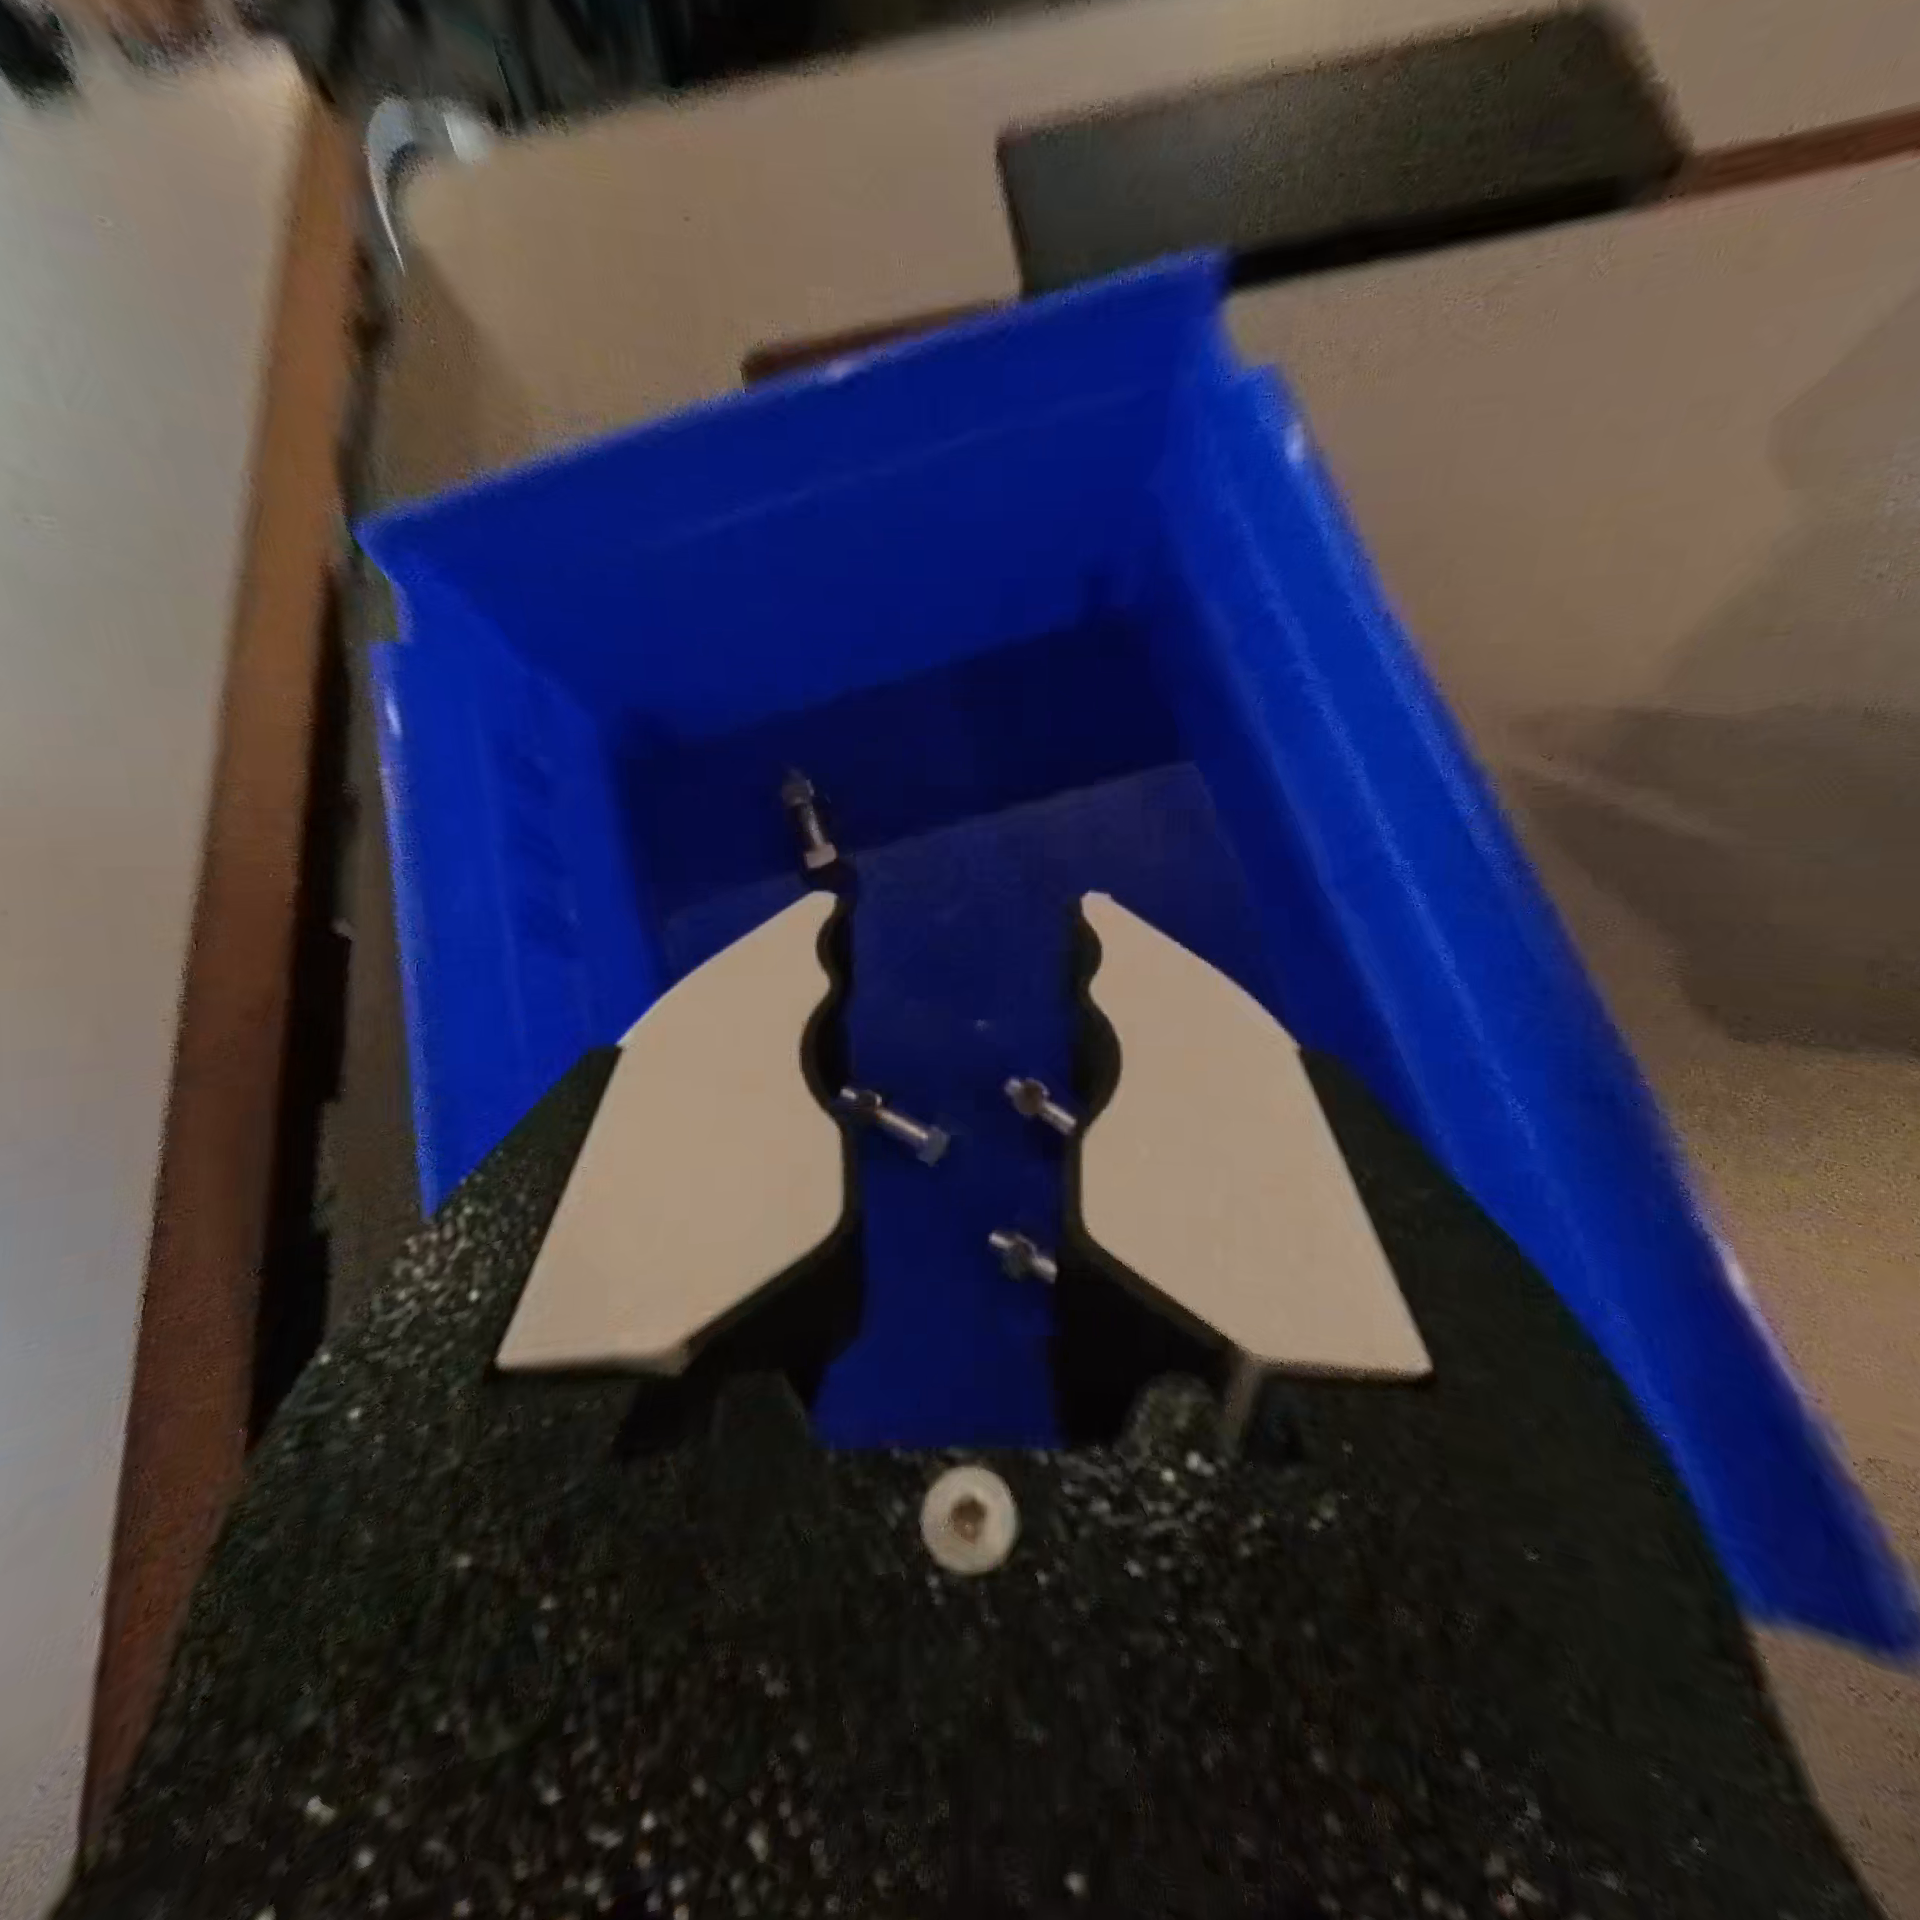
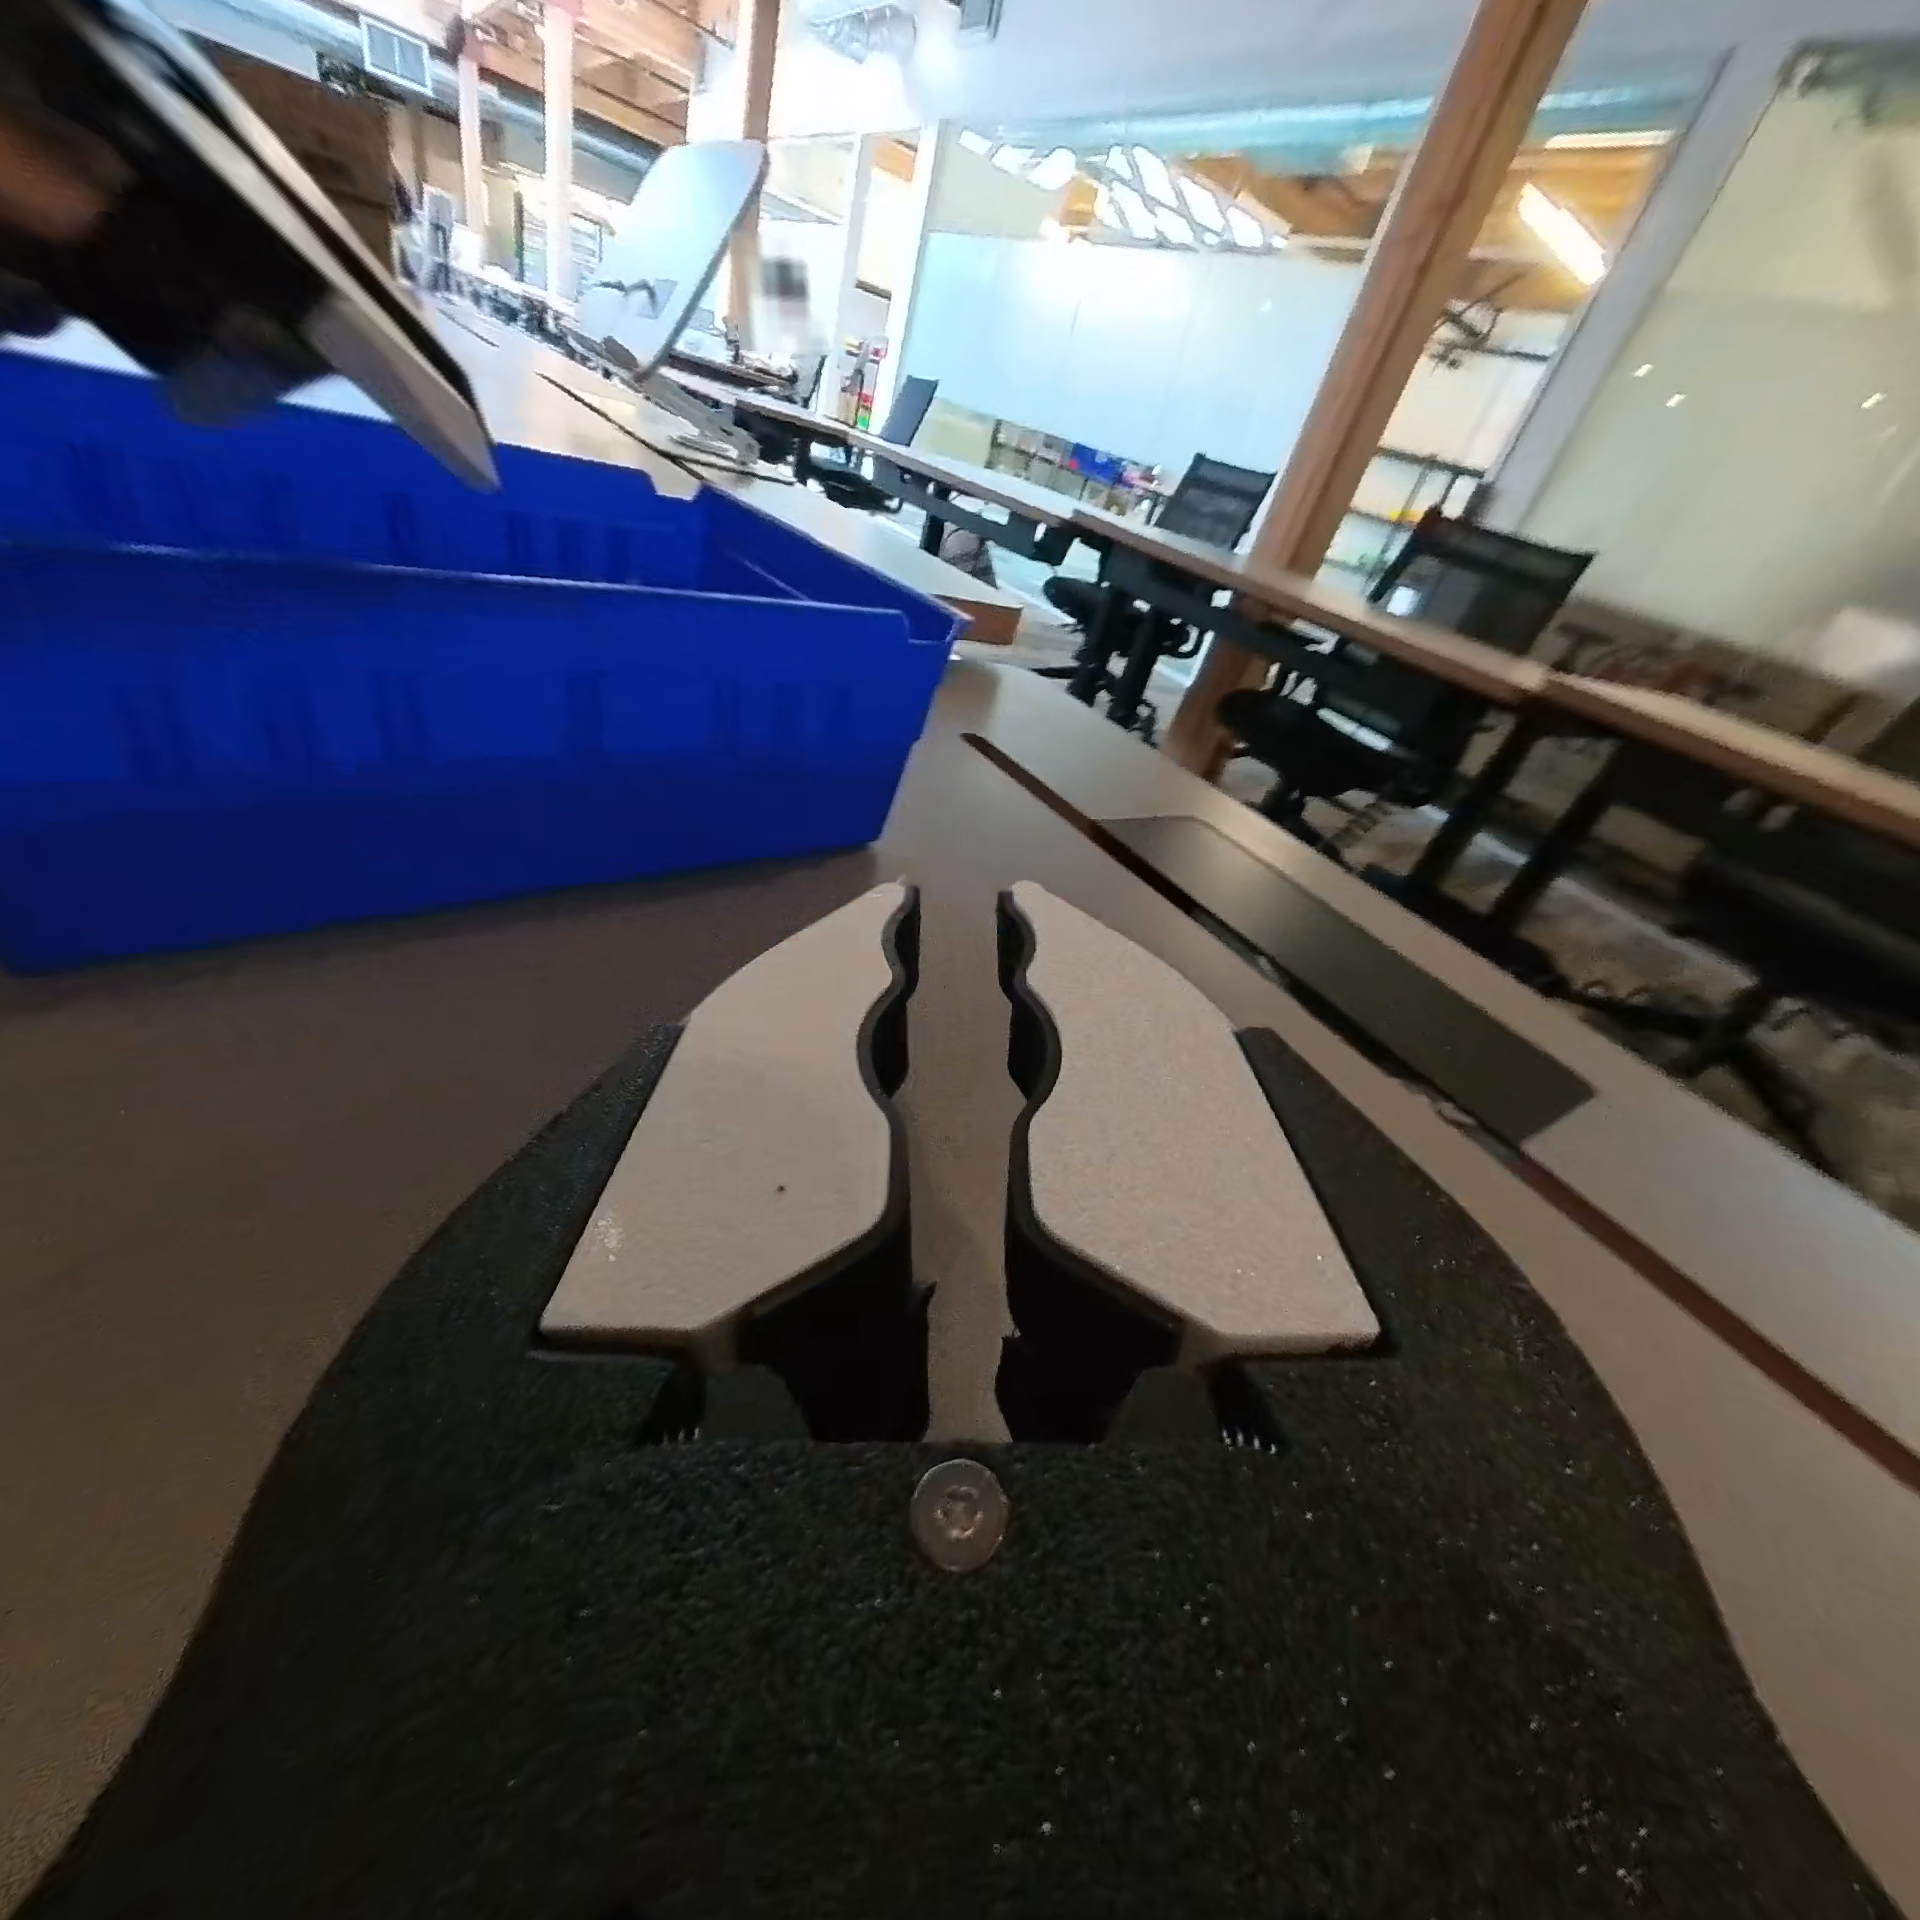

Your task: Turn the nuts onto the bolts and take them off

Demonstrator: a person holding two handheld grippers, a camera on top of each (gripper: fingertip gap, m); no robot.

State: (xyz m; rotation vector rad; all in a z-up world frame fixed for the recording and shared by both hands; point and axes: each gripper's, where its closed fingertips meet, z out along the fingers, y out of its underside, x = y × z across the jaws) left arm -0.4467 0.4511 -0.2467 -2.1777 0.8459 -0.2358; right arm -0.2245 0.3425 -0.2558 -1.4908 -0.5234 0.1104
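Left tongs (image 1: 961,914) wide open, empty, over the blue bin (image 1: 831,582). I should drop onto the nearest bolt (image 1: 1023,1255) square and pinch the shank. Four bolts with nuts lie loose inside. Right tongs (image 2: 958,899) narrowly open, empty, low over the table (image 2: 312,1091) beside it.

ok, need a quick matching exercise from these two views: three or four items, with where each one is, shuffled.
Items:
1. left gripper
2. right gripper
3. bolts
4. blue bin

Places:
A. on the bin floor
B. low over bare table, beside the bin
C. on the table, by its edge
D. open, above the bin's inside

Pairs: 1-D, 2-B, 3-A, 4-C
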